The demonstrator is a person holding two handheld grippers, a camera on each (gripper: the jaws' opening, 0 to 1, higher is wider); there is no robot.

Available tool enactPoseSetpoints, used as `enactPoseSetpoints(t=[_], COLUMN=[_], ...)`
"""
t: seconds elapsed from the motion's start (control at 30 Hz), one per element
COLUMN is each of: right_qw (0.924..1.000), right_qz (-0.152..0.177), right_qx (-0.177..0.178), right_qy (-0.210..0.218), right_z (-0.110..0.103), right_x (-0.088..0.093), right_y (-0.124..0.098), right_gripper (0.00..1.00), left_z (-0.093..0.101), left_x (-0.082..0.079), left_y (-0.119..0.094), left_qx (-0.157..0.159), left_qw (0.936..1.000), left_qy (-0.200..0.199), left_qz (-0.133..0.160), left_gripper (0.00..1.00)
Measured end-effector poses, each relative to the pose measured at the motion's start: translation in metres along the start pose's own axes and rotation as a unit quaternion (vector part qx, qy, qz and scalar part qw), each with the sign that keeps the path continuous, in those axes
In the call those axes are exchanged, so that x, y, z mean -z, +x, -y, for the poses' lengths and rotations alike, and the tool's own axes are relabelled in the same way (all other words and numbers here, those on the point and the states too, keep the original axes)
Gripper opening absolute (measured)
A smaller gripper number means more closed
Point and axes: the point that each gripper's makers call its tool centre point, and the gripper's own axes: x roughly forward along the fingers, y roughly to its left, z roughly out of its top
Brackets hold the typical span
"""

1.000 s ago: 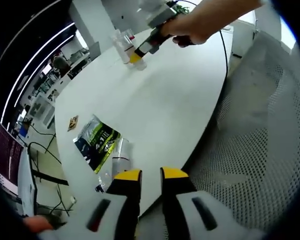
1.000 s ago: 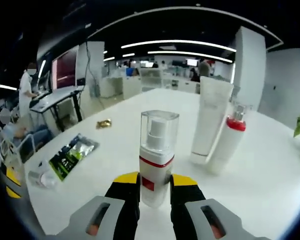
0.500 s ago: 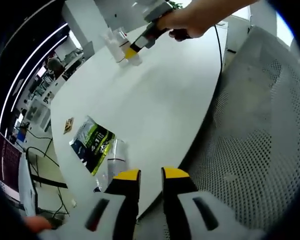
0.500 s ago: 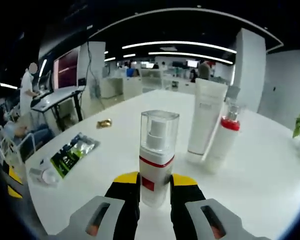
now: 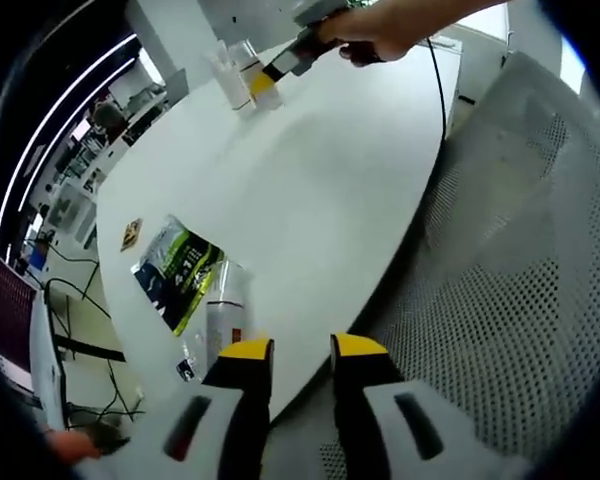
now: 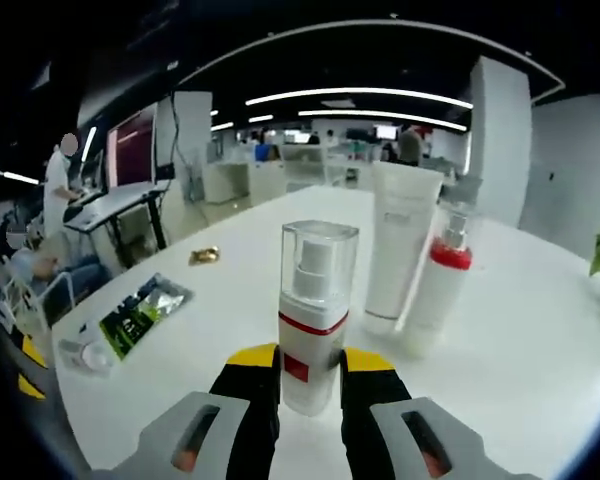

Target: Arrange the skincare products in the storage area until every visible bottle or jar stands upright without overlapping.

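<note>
Left gripper view: the left gripper [image 5: 290, 347] hangs narrowly parted and empty at the table [image 5: 310, 190] edge, just beside a bottle [image 5: 224, 310] lying flat, not yet stood up.

Right gripper view: the right gripper [image 6: 311, 358] clamps an upright pump bottle [image 6: 317, 315], near a standing tube [image 6: 400, 248] and spray bottle [image 6: 435, 283].

No legible text, brand, number or sign was found in either view. The sachet [image 5: 176, 272] on the table bore green and dark print, too small and blurred to read. The lying bottle [image 5: 223, 314] beside it carried a small red mark, unreadable. The pump bottle [image 6: 315, 315] showed a red band and a red square patch, with no characters discernible.
</note>
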Motion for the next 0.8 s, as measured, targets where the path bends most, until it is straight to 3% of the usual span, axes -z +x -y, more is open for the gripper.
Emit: enactPoseSetpoints(t=[0.43, 0.8], right_qw=[0.9993, 0.9986], right_qz=[0.014, 0.030], right_qx=[-0.028, -0.036], right_qy=[-0.019, -0.024], right_z=[0.008, 0.017], right_x=[0.011, 0.003], right_y=[0.024, 0.041], right_gripper=[0.17, 0.17], left_z=[-0.003, -0.007], left_x=[0.006, 0.009], left_y=[0.001, 0.001], left_qx=[-0.004, -0.012], left_qw=[0.9999, 0.9995], left_qy=[-0.014, -0.023], left_qz=[-0.008, -0.018], left_gripper=[0.20, 0.20])
